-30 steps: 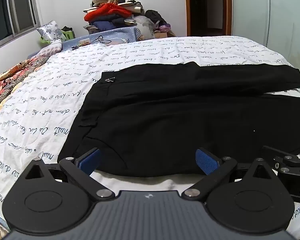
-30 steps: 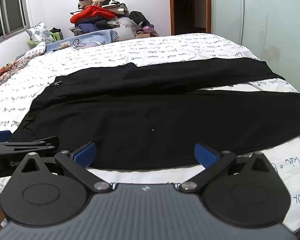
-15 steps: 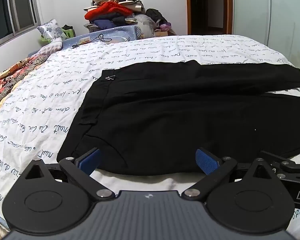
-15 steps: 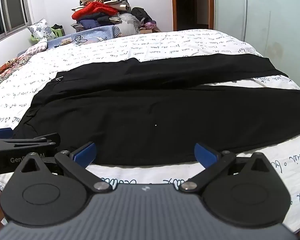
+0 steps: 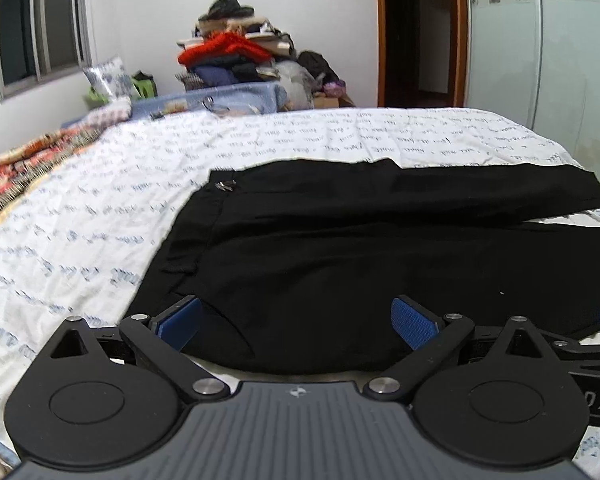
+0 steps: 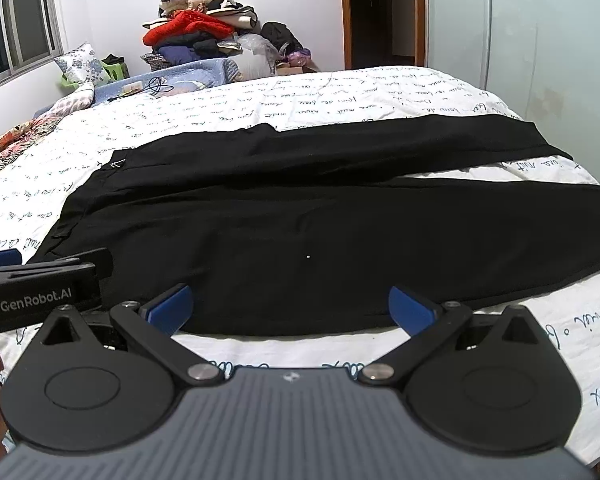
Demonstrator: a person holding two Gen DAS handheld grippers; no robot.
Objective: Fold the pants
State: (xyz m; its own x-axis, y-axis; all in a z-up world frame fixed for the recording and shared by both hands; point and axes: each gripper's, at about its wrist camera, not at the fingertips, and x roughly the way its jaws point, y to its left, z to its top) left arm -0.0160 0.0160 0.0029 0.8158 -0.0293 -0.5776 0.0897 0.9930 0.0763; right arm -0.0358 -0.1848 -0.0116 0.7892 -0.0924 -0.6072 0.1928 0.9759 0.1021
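Black pants (image 5: 340,248) (image 6: 300,216) lie flat on the bed, waistband to the left and both legs stretching right, a wedge of sheet showing between the leg ends. A small metal clasp (image 5: 226,185) shows at the waistband's far corner. My left gripper (image 5: 296,318) is open, its blue pads low over the near waist edge. My right gripper (image 6: 290,306) is open too, just before the near leg's front edge, with nothing between its fingers. In the right wrist view the left gripper's black body (image 6: 40,284) sits at the left edge.
The bed (image 5: 100,216) carries a white sheet with blue script. A floral quilt (image 5: 28,168) and pillows lie at the far left. A pile of clothes (image 6: 204,36) stands behind the bed. A dark doorway (image 5: 420,32) and a wardrobe (image 5: 560,60) are at the right.
Both grippers have dropped lower and moved forward toward the pants' near edge, so the pants loom larger. Both stay open and the pants have not moved.
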